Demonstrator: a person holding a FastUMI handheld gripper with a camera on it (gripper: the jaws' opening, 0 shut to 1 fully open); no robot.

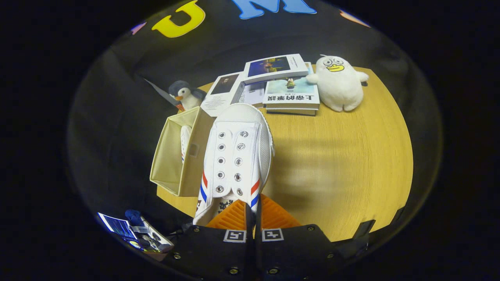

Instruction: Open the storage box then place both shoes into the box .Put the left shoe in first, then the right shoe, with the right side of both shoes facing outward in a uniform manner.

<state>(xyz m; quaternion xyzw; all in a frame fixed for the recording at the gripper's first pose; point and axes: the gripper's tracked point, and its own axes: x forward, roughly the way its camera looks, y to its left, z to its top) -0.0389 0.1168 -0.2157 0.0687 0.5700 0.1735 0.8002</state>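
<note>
Shoe [237, 156] in the gripper [252, 212] is the main thing here: a white canvas sneaker with red and blue stripes on its sides and two rows of metal eyelets, no laces, held up off the round wooden table [343, 164] with its toe pointing away from the camera. I'll use the table as the landmark. The biggest thing on it is the beige fabric storage box [175, 160], sitting at the table's left edge just left of the held shoe, open on top, and you can see a bit of another white shoe [184, 141] with the same stripes already inside it. At the table's far edge there's a loose stack of books [279, 88], with a white plush duck [339, 82] standing right beside them on the right. A smaller plush penguin [183, 95] sits at the table's far left, just behind the box. The fingers are pretty much pressed together, pinching the heel end of the shoe between them, so the sneaker sticks out straight ahead of the fingers, hanging over the table next to the box's right wall.
</note>
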